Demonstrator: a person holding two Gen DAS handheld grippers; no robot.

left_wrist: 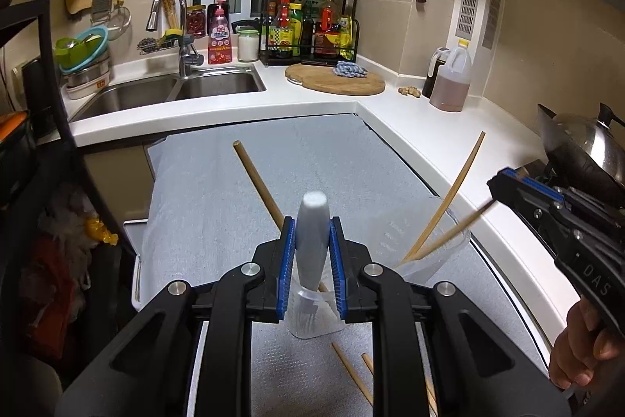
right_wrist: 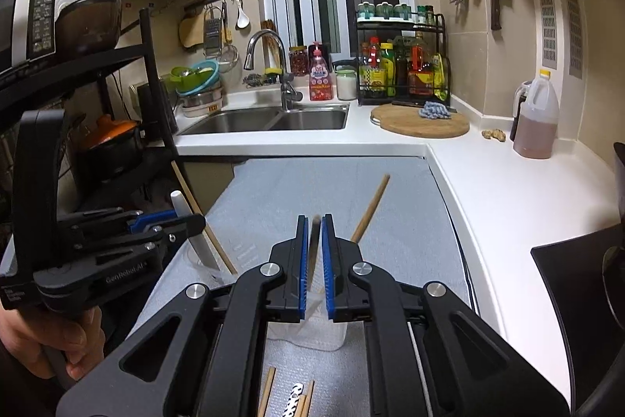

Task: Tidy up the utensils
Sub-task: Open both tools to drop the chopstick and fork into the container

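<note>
My left gripper point(left_wrist: 312, 223) is shut on the white handle of a knife point(left_wrist: 311, 241) that stands upright, its lower end inside a clear cup point(left_wrist: 312, 323) on the grey mat point(left_wrist: 234, 190). A chopstick point(left_wrist: 256, 178) leans in that same cup. My right gripper point(right_wrist: 314, 219) is shut on a thin, blurred chopstick point(right_wrist: 314, 245) over a second clear cup point(right_wrist: 308, 333), where another chopstick point(right_wrist: 371, 208) leans. In the left wrist view the right gripper point(left_wrist: 495, 184) holds its chopstick point(left_wrist: 449, 233) slanting down into the second cup point(left_wrist: 429, 241). Loose chopsticks point(left_wrist: 351, 376) lie on the mat near me.
A white L-shaped counter point(left_wrist: 410, 120) wraps around the mat, with a double sink point(left_wrist: 164, 92), a round wooden board point(left_wrist: 336, 81), an oil jug point(left_wrist: 451, 81) and a lidded wok point(left_wrist: 590, 147) at right. A black rack point(right_wrist: 117, 104) stands at left. A hand point(left_wrist: 578, 350) grips each handle.
</note>
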